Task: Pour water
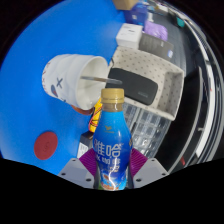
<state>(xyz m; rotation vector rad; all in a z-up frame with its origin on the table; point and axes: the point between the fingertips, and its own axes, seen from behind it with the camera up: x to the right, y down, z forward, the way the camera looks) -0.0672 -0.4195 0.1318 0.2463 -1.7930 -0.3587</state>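
One blue tabletop (30, 110) spreads beyond the fingers (110, 172), carrying a white cup (72, 78) lying ahead. Between the fingers stands a blue bottle (111, 145), upright, pinched at its lower body. It looks light, fairly stiff plastic, possibly slippery; gripping the labelled mid-body seems safest for tipping.

The bottle (111, 145) hides most of both fingers and their pads. Its lower end is cut off, and its label print is too blurred to read. The clutter (140, 35) beyond the blue tabletop's (30, 110) far edge is too small to identify.
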